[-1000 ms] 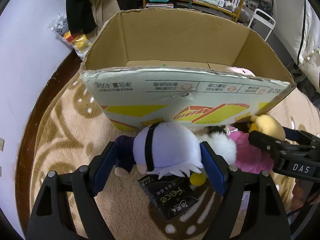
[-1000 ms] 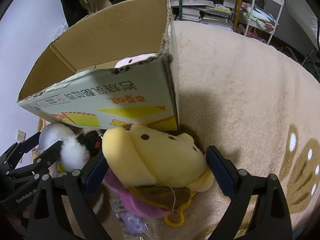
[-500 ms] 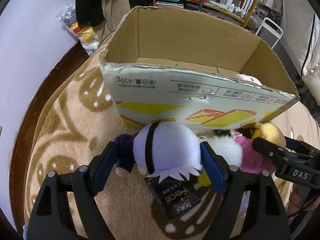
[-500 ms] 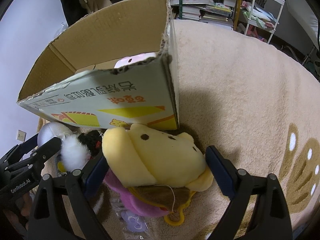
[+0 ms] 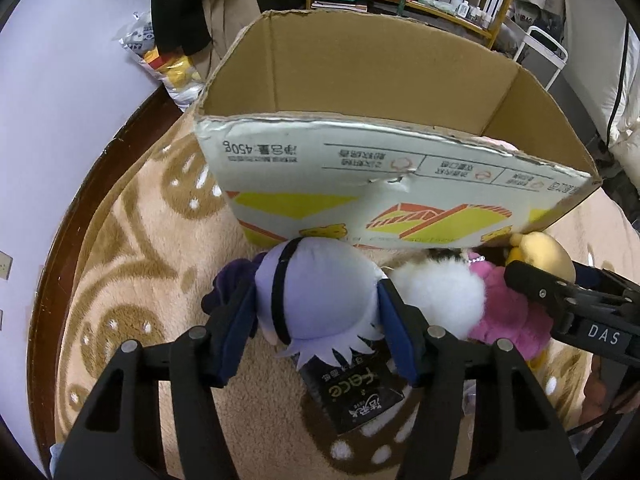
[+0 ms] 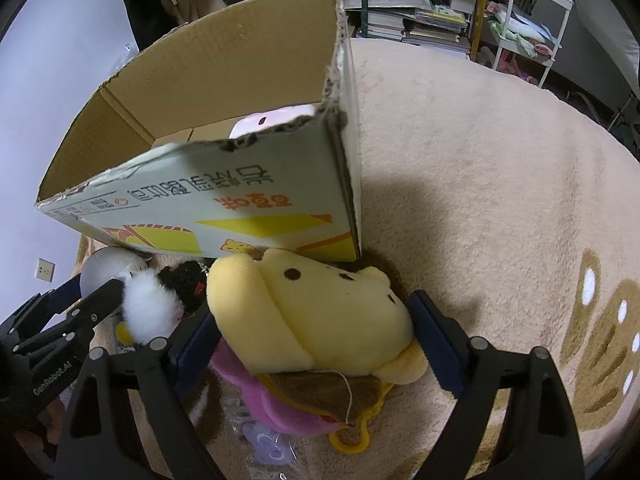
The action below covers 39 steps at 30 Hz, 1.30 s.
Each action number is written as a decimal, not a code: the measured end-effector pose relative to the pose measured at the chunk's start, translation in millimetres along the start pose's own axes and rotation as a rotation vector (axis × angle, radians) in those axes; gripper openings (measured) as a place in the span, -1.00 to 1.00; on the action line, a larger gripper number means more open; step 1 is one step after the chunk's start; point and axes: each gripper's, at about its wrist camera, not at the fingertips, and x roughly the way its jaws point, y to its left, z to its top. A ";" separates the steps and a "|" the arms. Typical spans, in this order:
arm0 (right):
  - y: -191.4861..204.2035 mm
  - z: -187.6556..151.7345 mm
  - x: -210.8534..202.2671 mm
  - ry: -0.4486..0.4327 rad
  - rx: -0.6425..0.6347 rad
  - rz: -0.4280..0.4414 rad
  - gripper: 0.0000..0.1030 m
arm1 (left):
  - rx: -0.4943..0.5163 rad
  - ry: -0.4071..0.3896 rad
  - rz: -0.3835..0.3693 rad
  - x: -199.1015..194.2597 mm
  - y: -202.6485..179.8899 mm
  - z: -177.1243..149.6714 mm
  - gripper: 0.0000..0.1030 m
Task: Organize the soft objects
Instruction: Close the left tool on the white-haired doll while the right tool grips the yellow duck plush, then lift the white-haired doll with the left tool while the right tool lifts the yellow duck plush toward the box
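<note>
My left gripper [image 5: 316,324] is shut on a lavender plush doll [image 5: 320,288] with a black band and a dark tag, held in front of the open cardboard box [image 5: 360,184]. My right gripper [image 6: 316,336] is shut on a yellow plush bear [image 6: 316,316] with a pink body, just below the box's near right corner [image 6: 340,200]. A white fluffy plush [image 5: 436,296] lies between the two toys. A pink plush [image 6: 272,122] lies inside the box.
The box stands on a beige patterned rug [image 6: 480,200]. A purple wall [image 5: 60,120] is on the left. Shelves with books [image 6: 420,20] and a white rack [image 6: 532,40] stand behind. A plastic bag of toys [image 5: 168,64] lies by the wall.
My left gripper has lifted with the lavender doll, so the box interior shows more. The right gripper and yellow bear have barely moved.
</note>
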 end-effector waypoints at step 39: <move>2.9 -20.0 -36.3 -0.103 0.003 -0.016 0.53 | -0.052 -0.147 0.024 -55.7 12.1 -12.2 0.15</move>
